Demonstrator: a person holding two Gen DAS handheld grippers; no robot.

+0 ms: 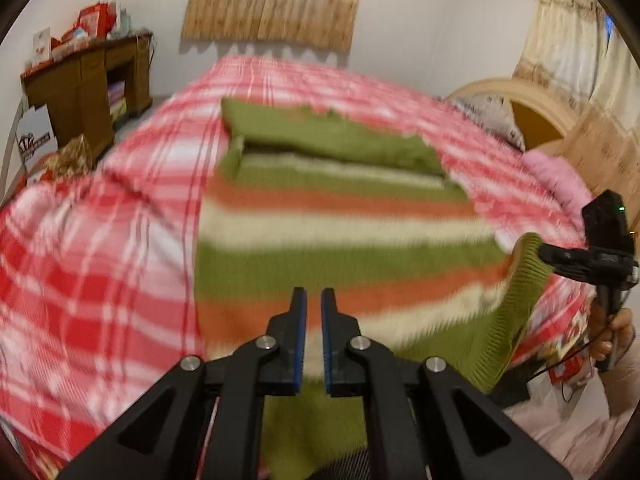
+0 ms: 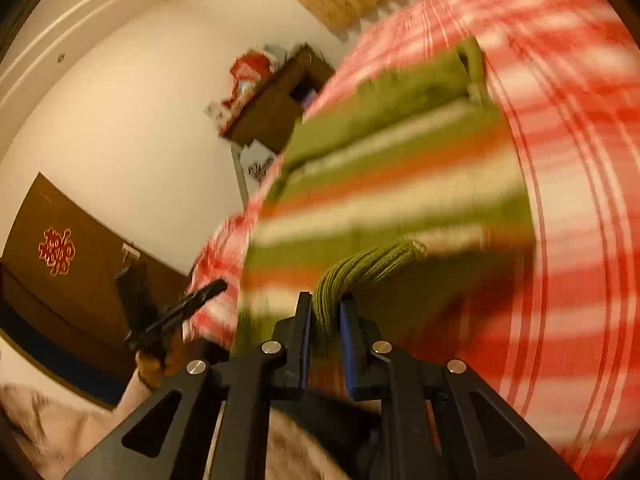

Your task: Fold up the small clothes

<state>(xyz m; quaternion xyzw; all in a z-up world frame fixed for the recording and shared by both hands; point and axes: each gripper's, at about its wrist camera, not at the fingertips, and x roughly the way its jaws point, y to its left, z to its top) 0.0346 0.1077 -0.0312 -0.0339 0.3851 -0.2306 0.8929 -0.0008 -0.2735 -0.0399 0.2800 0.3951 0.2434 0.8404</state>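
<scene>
A striped knit sweater [image 1: 340, 236] in green, orange and cream lies flat on the red plaid bed cover [image 1: 100, 272], its green sleeves folded across its far end. My left gripper [image 1: 314, 300] hovers over the sweater's near hem, its jaws almost together with nothing between them. My right gripper [image 1: 548, 256] is shut on the sweater's ribbed green hem corner [image 1: 520, 312] and lifts it off the bed at the right. In the right wrist view the ribbed hem [image 2: 360, 272] is bunched between the right gripper's [image 2: 325, 312] blue pads. The left gripper [image 2: 180, 312] shows at the left there.
A brown wooden cabinet [image 1: 88, 92] with red boxes on top stands at the far left wall. A pink pillow [image 1: 560, 180] and a wooden headboard [image 1: 532, 100] lie at the right. Curtains [image 1: 272, 4] hang behind the bed. A dark door [image 2: 60, 264] shows in the right wrist view.
</scene>
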